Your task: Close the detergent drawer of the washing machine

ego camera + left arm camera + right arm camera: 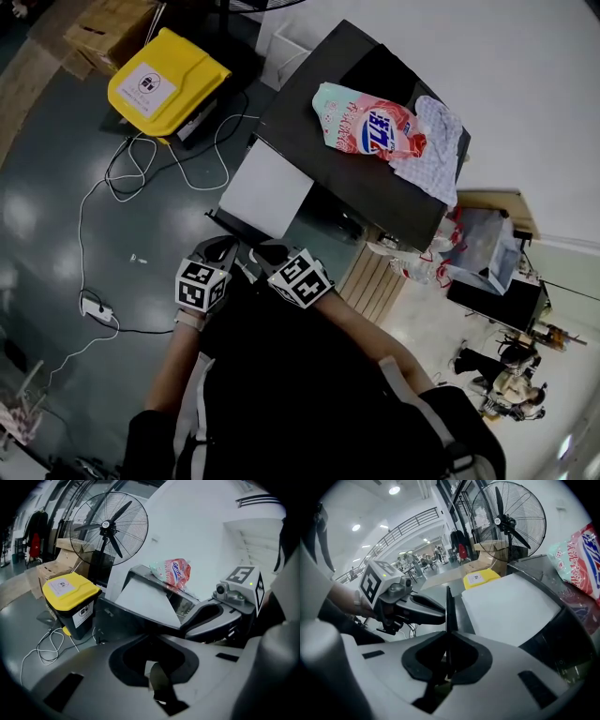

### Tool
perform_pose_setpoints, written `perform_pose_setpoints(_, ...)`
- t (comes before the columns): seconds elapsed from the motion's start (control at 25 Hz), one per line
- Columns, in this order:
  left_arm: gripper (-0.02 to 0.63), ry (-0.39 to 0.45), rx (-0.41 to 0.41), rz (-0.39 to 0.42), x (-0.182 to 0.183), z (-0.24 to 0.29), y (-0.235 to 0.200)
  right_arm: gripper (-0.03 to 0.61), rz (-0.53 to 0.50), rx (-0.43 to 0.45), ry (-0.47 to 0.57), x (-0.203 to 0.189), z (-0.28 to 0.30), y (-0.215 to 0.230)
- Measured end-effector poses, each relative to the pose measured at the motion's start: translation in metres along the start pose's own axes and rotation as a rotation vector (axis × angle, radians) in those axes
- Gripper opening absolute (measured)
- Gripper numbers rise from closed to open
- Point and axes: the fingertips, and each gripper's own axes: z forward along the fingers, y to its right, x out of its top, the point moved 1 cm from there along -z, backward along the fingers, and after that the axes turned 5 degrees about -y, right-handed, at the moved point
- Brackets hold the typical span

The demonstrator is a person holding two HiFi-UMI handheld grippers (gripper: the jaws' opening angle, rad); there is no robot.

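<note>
The washing machine (309, 141) has a dark top. A white flat slab (267, 183) that looks like the detergent drawer stands out from its front left corner, and it also shows in both gripper views (145, 599) (511, 611). Both grippers hover side by side just short of that slab, a little apart from it. My left gripper (223, 247) (157, 637) is shut and holds nothing. Close to its right, my right gripper (266, 253) (447, 620) is also shut and empty, its jaws meeting in a thin seam. Each one shows in the other's view, the right gripper (206, 613) and the left gripper (436, 613).
A pink detergent bag (366, 127) and a patterned cloth (436, 150) lie on the machine's top. A yellow-lidded bin (164, 80), cardboard boxes (108, 28) and a standing fan (108, 527) are to the left. White cables (141, 164) and a power strip (97, 307) lie on the floor.
</note>
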Motion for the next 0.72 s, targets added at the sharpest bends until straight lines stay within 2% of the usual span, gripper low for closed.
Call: perform_pose_setpoints(0.72,0.012,-0.026,0.005,-0.013,0.03,0.028,-0.002,0.043,-0.012,0.041,-0.002,0.01,-0.008,0.039)
